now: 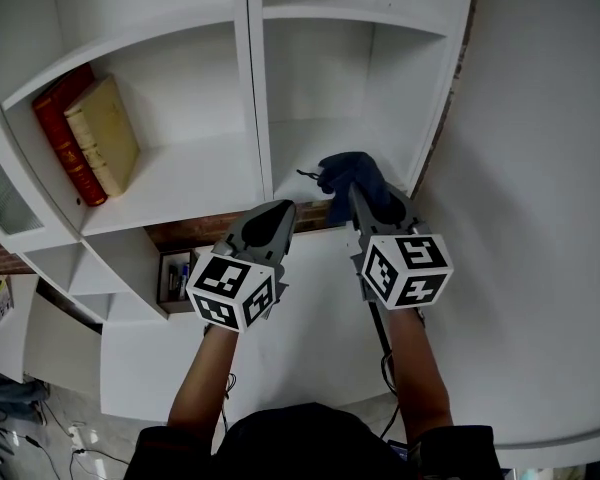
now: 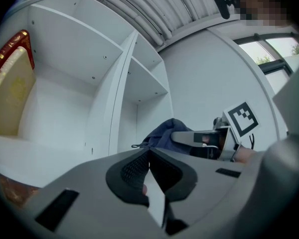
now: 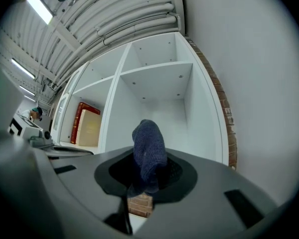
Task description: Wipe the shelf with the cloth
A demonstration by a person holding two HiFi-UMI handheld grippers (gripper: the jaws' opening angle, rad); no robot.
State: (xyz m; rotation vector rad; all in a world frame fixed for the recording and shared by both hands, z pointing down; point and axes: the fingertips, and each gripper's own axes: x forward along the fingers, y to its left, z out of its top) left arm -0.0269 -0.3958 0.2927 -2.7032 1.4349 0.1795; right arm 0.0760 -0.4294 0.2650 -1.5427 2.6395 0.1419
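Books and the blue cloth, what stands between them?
In the head view, bare white shelf board and an upright divider panel separate the books from the cloth.

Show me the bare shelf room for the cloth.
Right compartment floor is bare from the divider to its right wall, save the cloth in the right gripper. Left compartment floor is free from the tan book to the divider; crowded leftward, by the red book.

Cloth (image 1: 346, 169) partly behind right gripper (image 1: 364, 196) (head view), cubby contents (image 1: 178, 276) indistinct
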